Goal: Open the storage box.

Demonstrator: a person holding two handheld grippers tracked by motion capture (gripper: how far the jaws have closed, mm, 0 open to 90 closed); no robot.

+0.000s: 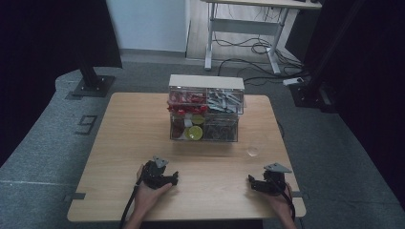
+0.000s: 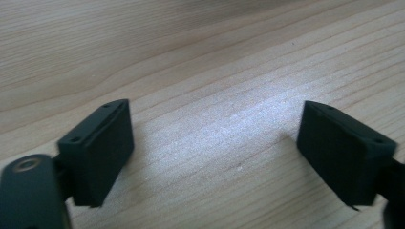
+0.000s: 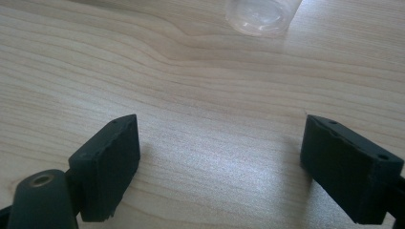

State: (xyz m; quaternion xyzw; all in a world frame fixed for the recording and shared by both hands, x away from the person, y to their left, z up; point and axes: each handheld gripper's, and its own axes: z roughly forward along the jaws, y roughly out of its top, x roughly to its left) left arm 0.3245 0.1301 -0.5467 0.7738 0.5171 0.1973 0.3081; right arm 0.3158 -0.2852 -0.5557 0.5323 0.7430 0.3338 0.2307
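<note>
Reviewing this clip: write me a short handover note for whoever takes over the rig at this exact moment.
Left gripper: open, nothing between the jaws, held low over bare wood at the near left of the table.
Right gripper: open, nothing held, low at the near right; the small clear cup stands just ahead of it, apart from the jaws.
Clear drawer organiser: mid-table at the far side, compartments holding red, grey, yellow and dark items; what they are is too small to tell.
Done: nothing visibly handled yet.
Left: likely everything; the cup is the nearest thing to reach for, probably with the right gripper.
</note>
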